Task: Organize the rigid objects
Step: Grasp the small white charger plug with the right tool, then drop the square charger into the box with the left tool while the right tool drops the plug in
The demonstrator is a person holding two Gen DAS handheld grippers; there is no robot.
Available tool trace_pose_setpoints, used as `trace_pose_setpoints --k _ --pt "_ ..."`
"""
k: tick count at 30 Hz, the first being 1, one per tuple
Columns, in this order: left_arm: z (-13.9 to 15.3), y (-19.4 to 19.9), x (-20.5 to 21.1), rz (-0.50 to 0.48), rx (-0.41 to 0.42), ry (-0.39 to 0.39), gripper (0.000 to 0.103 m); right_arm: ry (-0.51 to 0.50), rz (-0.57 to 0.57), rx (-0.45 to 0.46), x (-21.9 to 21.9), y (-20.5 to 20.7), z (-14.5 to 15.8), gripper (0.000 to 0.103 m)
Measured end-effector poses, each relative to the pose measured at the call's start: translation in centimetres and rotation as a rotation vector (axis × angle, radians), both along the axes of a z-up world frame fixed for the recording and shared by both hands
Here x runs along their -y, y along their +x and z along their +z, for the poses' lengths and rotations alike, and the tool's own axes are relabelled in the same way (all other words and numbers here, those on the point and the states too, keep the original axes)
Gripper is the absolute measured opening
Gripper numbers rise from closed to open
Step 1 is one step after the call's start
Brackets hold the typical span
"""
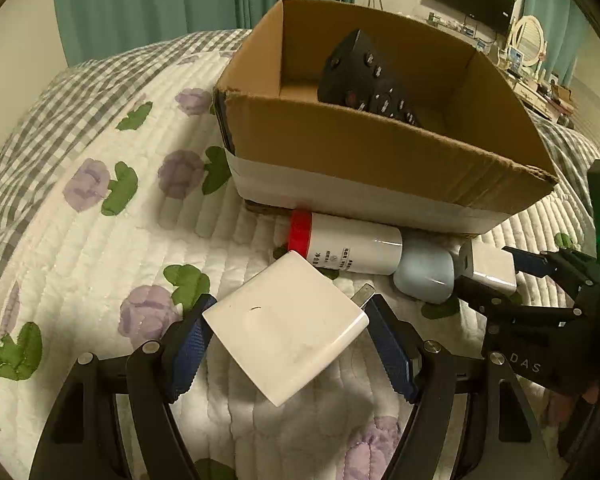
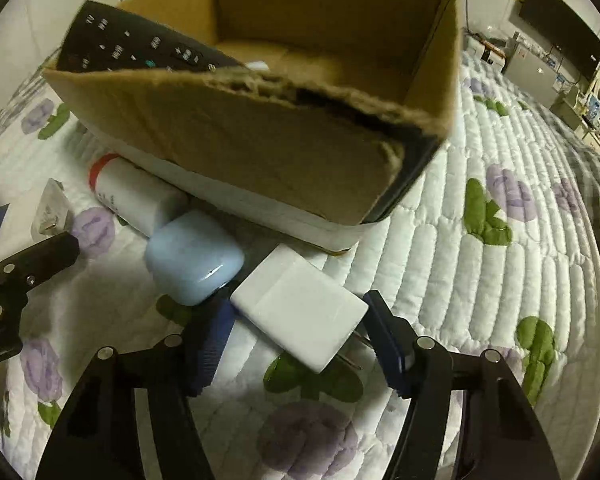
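Between the blue pads of the left gripper [image 1: 290, 344] sits a flat white square plastic charger [image 1: 286, 326], corners toward each pad, prongs pointing to 1 o'clock; the jaws look closed on it, lifted above the quilt. The right gripper [image 2: 296, 338] stands half-open around a second white charger [image 2: 300, 306], not clearly touching. The brown cardboard box [image 1: 340, 136] lies at 12 o'clock. I count two chargers, one black remote [image 1: 364, 76], one white bottle with red band [image 1: 344, 246], one pale blue case [image 2: 194, 256].

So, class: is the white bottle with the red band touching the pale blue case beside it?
Touching. The right wrist view shows the bottle end pressed against the case, with no quilt visible between them.
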State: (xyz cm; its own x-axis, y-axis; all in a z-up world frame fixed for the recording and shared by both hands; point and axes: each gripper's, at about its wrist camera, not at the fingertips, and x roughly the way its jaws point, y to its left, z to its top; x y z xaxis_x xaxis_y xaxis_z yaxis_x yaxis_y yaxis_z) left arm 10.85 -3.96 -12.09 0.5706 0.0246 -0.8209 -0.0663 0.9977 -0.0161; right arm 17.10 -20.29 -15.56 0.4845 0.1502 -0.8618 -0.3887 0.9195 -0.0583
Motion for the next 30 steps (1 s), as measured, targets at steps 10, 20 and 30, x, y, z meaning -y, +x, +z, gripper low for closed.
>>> trace_pose_setpoints --k 10,20,30 --pt "3.1 -1.9 -0.1 -0.039 0.053 -0.001 0.077 0.008 -0.008 0.121 0.1 -4.8 4.7 0.065" --pt "9.8 -2.0 -1.8 -0.055 0.180 -0.009 0.077 0.044 -0.009 0.228 -0.8 -6.8 12.5 0.065" --pt "15.5 4.7 -3.2 -0.043 0.321 0.044 0.077 0.071 -0.056 0.356 -1.2 -1.7 19.6 0.065"
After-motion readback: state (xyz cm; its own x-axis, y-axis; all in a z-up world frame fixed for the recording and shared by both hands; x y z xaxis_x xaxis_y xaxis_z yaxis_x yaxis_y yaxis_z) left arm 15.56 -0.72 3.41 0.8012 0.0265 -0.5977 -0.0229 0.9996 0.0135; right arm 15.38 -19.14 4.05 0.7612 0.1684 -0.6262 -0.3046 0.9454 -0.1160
